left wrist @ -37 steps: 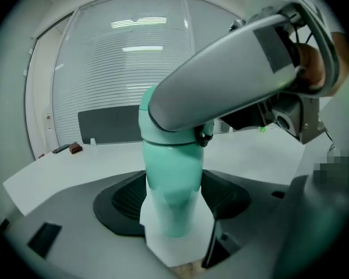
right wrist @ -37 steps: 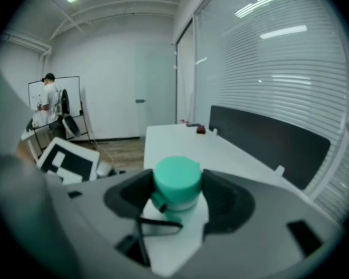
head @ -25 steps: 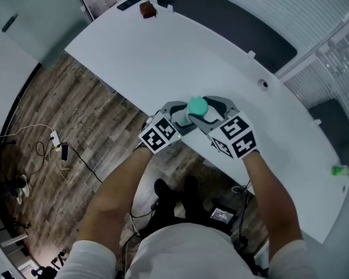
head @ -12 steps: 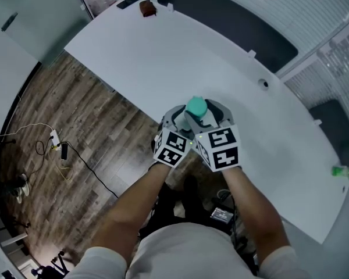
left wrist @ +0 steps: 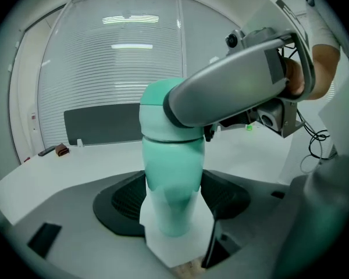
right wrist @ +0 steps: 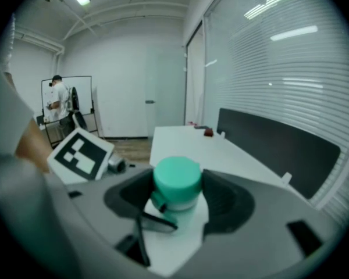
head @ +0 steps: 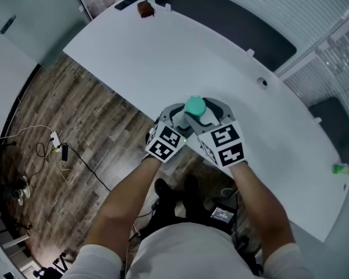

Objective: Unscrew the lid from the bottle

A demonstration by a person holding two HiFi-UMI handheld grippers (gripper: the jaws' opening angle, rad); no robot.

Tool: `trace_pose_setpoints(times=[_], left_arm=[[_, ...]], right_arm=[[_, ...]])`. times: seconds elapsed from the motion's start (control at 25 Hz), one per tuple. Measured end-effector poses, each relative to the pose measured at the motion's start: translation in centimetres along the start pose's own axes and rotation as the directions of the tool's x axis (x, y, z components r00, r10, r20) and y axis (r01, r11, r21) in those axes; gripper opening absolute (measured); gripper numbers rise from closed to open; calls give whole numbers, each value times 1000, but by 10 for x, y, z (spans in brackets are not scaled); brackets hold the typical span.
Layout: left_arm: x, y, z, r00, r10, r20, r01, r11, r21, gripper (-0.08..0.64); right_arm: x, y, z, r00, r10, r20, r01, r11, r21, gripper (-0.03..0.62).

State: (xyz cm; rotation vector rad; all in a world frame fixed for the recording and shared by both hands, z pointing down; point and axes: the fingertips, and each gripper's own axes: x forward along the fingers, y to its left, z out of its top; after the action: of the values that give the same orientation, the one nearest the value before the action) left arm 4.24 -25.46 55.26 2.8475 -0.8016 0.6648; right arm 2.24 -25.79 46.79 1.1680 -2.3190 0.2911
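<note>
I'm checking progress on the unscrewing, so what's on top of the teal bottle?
A teal lid sits on the bottle, gripped by the right hand-held gripper; the left hand-held gripper holds the body. What lies beneath the lid is covered.

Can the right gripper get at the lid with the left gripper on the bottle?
Looks like yes: the right gripper has its jaws closed on the lid, above the left gripper, which clamps the bottle lower down. Nothing sits between.
</note>
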Motion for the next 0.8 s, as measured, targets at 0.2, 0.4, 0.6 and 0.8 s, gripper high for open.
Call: trace_pose_setpoints(times=[0.2,0.4,0.6,0.8], left_arm=[[-2,-3,2,995,-100,-5,100,994,39,296],[0,-4,-1,990,-143,-19,143,988,52,296],[1,-3,-2,991,-136,-13,137,990,34,296],[-1,-3,-2,991,-132,-10,132,991,21,296]], right_arm=[[-1,2,0,998,54,-11,-55,998,-35,281],[0,1,-4,998,61,-15,-61,998,-34,281],[0,0,-2,999,46,2,-46,999,-20,281],[-1,1,-2,1000,29,5,-29,999,-21,281]])
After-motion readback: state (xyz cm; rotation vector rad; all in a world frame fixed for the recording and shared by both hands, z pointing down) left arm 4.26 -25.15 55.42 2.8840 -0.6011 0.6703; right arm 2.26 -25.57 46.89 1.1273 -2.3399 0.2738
